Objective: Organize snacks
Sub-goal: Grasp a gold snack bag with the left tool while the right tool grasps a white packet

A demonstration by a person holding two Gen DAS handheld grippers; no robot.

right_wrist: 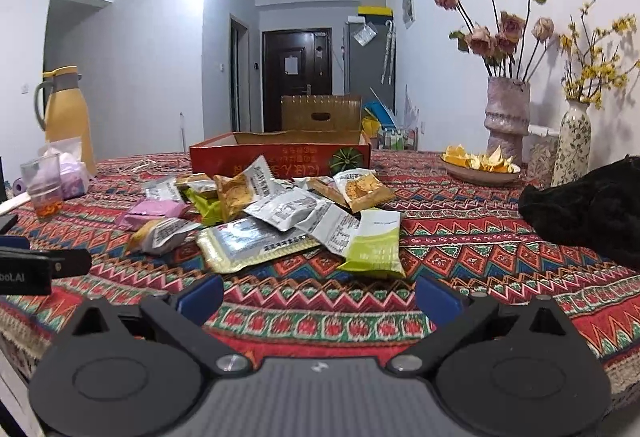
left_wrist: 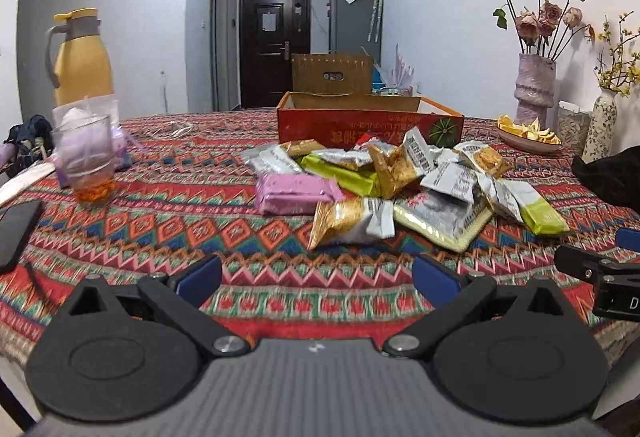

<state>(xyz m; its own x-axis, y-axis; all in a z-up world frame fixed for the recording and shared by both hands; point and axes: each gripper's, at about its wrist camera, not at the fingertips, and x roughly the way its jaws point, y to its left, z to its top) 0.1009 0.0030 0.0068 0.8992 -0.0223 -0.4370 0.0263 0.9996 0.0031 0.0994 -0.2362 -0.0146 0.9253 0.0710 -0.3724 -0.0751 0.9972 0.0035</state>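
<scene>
Loose heap of foil and plastic snack packets lies mid-table on the red patterned woven tablecloth, just near of the shallow red cardboard box, probably their destination, as it sits open-topped behind them. Left gripper hovers low, jaws wide, holding nothing, aimed at the gold-and-silver packet nearest it. Right gripper likewise spread wide and empty, facing the lime-green and white packet. No packet boxed yet, apparently.

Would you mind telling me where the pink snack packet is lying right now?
The flat pink snack packet lies on the patterned tablecloth at the left edge of the snack pile, in front of the red cardboard box, touching a lime-green packet.
</scene>
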